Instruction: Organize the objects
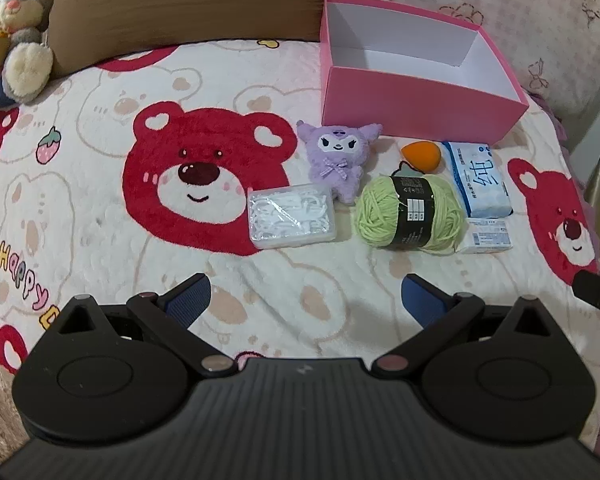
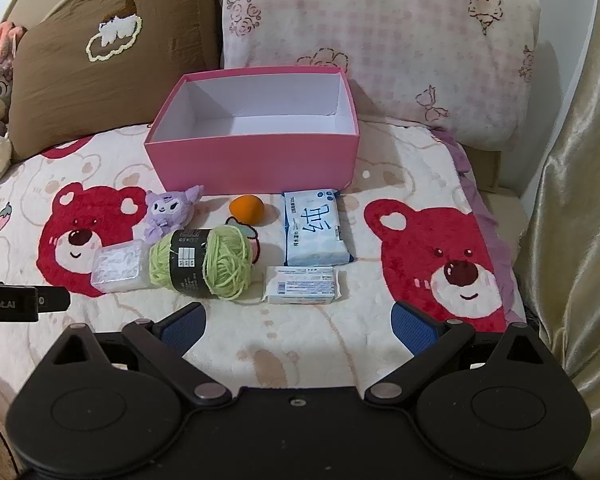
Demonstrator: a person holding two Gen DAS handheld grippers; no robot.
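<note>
An empty pink box (image 1: 412, 108) (image 2: 252, 160) stands open at the back of the bed. In front of it lie a purple plush (image 1: 338, 160) (image 2: 168, 212), an orange sponge (image 1: 422, 154) (image 2: 246, 209), a green yarn ball (image 1: 410, 210) (image 2: 204, 266), a clear box of floss picks (image 1: 292, 216) (image 2: 118, 268), a blue-white wipes pack (image 1: 480, 180) (image 2: 314, 230) and a small white pack (image 1: 486, 242) (image 2: 302, 290). My left gripper (image 1: 306, 300) is open and empty, short of the floss box. My right gripper (image 2: 298, 326) is open and empty, short of the small pack.
The bear-print blanket (image 1: 100, 220) (image 2: 420, 184) covers the bed. A brown pillow (image 2: 112, 56) and pink pillow (image 2: 380, 40) stand behind the box. A grey rabbit plush (image 1: 20, 28) sits far left. A gold curtain (image 2: 580, 200) hangs right.
</note>
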